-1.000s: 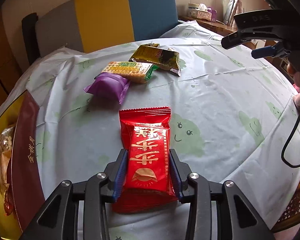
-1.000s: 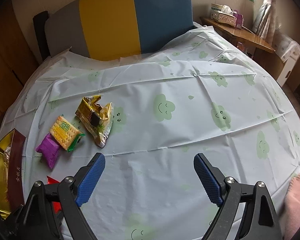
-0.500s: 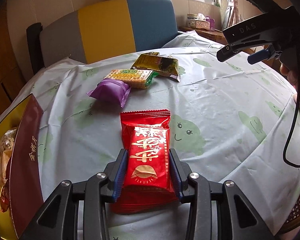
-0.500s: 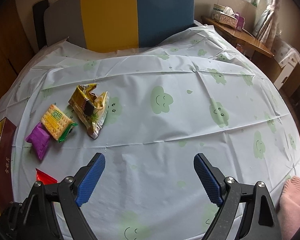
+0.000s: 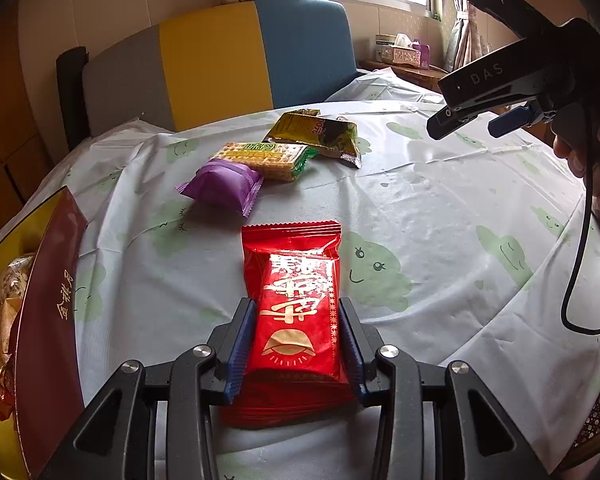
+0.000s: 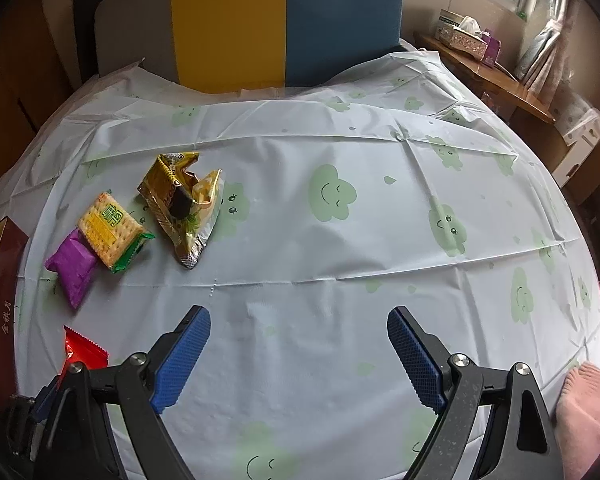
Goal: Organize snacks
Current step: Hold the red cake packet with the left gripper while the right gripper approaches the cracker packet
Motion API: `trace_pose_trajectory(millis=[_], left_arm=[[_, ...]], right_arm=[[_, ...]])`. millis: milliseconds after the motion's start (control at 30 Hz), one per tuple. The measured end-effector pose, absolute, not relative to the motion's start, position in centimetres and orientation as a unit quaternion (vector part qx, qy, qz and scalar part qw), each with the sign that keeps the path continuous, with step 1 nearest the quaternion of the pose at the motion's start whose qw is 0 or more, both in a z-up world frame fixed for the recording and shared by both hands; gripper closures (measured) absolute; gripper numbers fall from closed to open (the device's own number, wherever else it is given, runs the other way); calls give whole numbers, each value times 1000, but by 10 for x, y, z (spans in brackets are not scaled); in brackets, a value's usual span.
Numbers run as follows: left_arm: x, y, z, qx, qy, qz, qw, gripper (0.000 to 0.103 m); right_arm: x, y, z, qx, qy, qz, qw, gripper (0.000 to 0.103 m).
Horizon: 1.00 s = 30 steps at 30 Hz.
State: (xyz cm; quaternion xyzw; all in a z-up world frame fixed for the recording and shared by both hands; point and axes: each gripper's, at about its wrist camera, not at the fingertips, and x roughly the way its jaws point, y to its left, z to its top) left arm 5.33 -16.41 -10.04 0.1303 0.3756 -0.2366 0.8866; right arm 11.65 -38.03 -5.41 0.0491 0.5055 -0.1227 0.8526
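**Left hand-held gripper clamping the red snack packet, right one standing wide over bare cloth**

The left hand-held gripper (image 5: 296, 344) is gripping a red snack packet (image 5: 296, 296) by its long sides, both blue pads pressing against the wrapper. The packet is lying flat on the desk (image 5: 440, 208), its far crimped end pointing away from the camera, its near end sitting between the black finger arms.

Beyond it, three more snacks are lying close together: a purple packet (image 5: 224, 184), a cracker pack (image 5: 264, 156) with a green end resting partly on the purple one, and a crumpled gold wrapper (image 5: 320, 132) just behind the crackers. At the left edge, a dark red and gold gift box (image 5: 48, 300) is sitting with wrapped items inside it.

The right hand-held gripper (image 6: 298, 360) is hanging with its jaws spread wide and nothing between them, only the cloud-printed tablecloth (image 6: 340, 240) showing below. In the left wrist view it is appearing at the upper right, well apart from the snacks, with a cable trailing from it. A pink sock-clad foot (image 6: 584, 408) is showing at the lower right.
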Motion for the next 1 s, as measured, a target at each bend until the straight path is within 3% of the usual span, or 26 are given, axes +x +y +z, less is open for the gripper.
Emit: trace_pose_trajectory(millis=[533,667,733,933,1000], left_arm=[[54,-161,-100,117,375,-242,887,61],[55,-159,-100,111,377,-245,887,61],[55,-159,-100,108,377,-246,886,62],[57,-157,-101,98,379,-251,886,62],[57,-156,-101,95,379,-252,885,62]], right_arm=[[118,-354,-61,23,507,-62,859,14],[121,-327,-65,8,518,-2,855,43],[126,-314,-64,-1,521,19,853,49],[172,-275,-51,-32,501,72,862,49],[195,-264,-55,-39,508,85,856,36]])
